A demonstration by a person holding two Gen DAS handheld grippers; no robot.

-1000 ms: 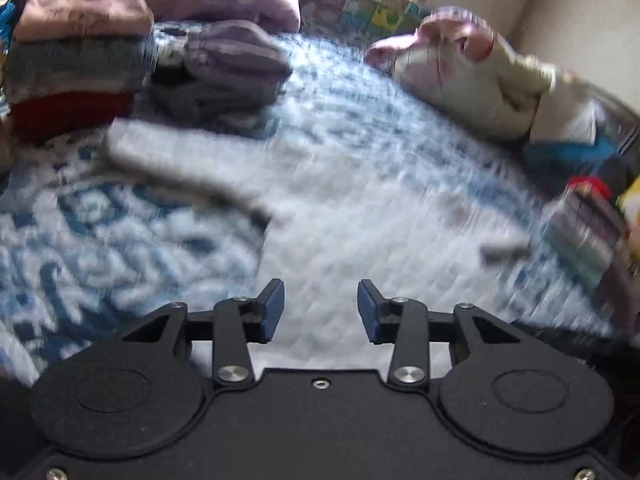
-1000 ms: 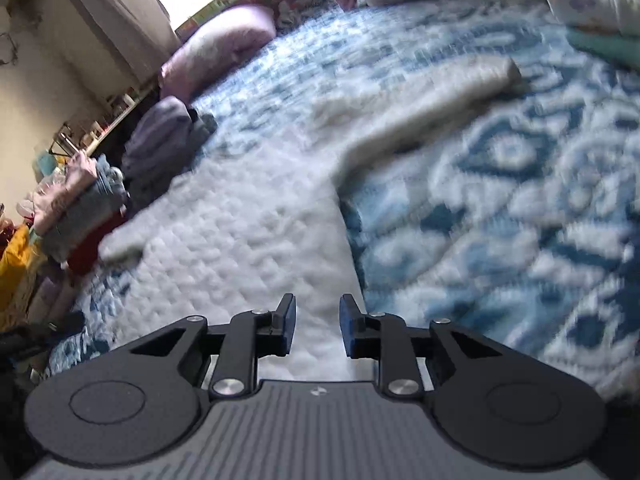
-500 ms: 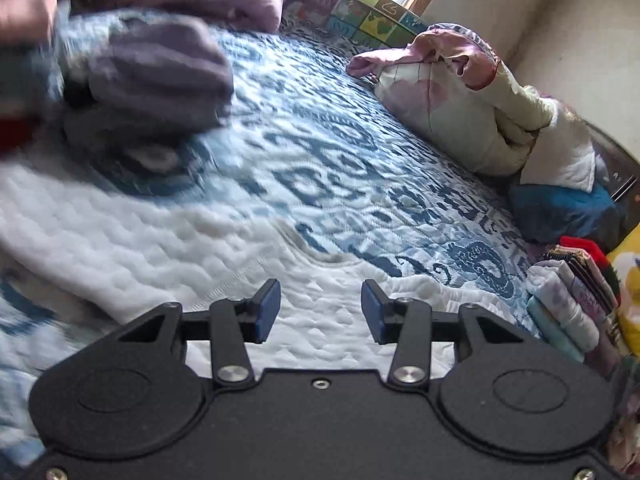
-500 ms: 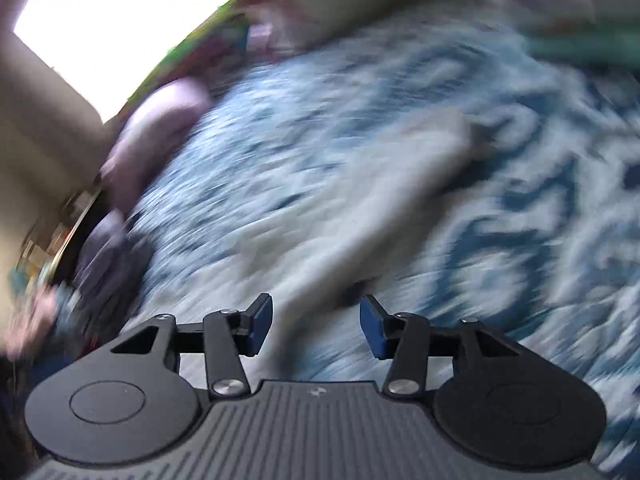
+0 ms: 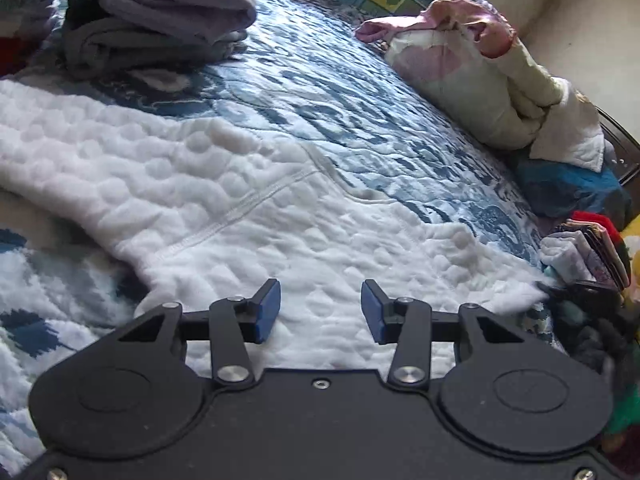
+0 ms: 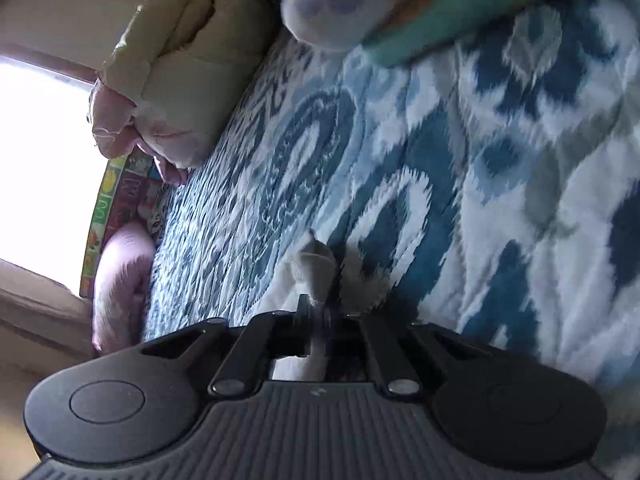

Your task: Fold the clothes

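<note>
White garment [image 5: 224, 184] lies unfolded on bed [image 5: 360, 92]; right gripper [image 6: 318, 320] fingers just clamped its sleeve tip, left gripper [image 5: 320, 312] fingers apart, empty; folded stack [image 5: 152, 20] at 11 o'clock.

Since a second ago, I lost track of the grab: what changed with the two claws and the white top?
The right claw rolled, closed its jaws and now pinches the white top's sleeve end. The left claw moved in over the top, open, holding nothing. The top stays spread on the bed.
</note>
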